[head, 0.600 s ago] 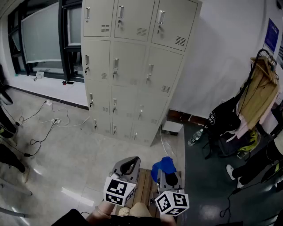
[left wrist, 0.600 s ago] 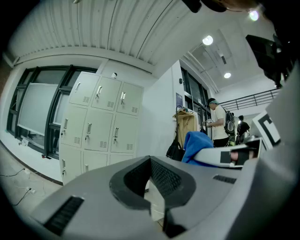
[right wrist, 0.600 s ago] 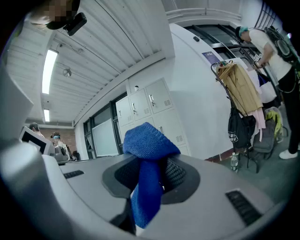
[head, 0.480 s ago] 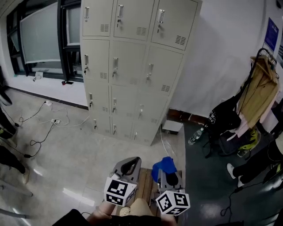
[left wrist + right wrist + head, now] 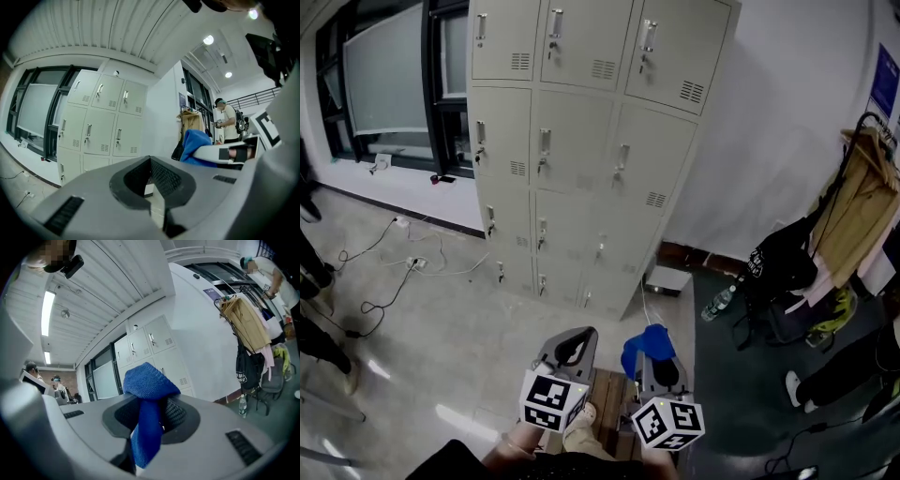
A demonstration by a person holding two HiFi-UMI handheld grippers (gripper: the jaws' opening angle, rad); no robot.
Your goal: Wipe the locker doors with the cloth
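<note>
While the lockers (image 5: 581, 150) are standing well apart at 12 o'clock, wiping is seemingly not yet beginning: the right gripper (image 5: 653, 358) is clenching the blue cloth (image 5: 643, 343) at 6 o'clock, the left gripper (image 5: 574, 345) sitting closed and empty beside it. The frame edge is cutting off the top lockers.

Bright blue cloth (image 5: 643, 343) there, against pale cream lockers (image 5: 581, 141). Left gripper (image 5: 573, 339) and right gripper (image 5: 652, 362) both grey, 2 black-and-white square-patterned cubes (image 5: 551, 400). Tan coat (image 5: 861, 202), light grey floor (image 5: 441, 319).
</note>
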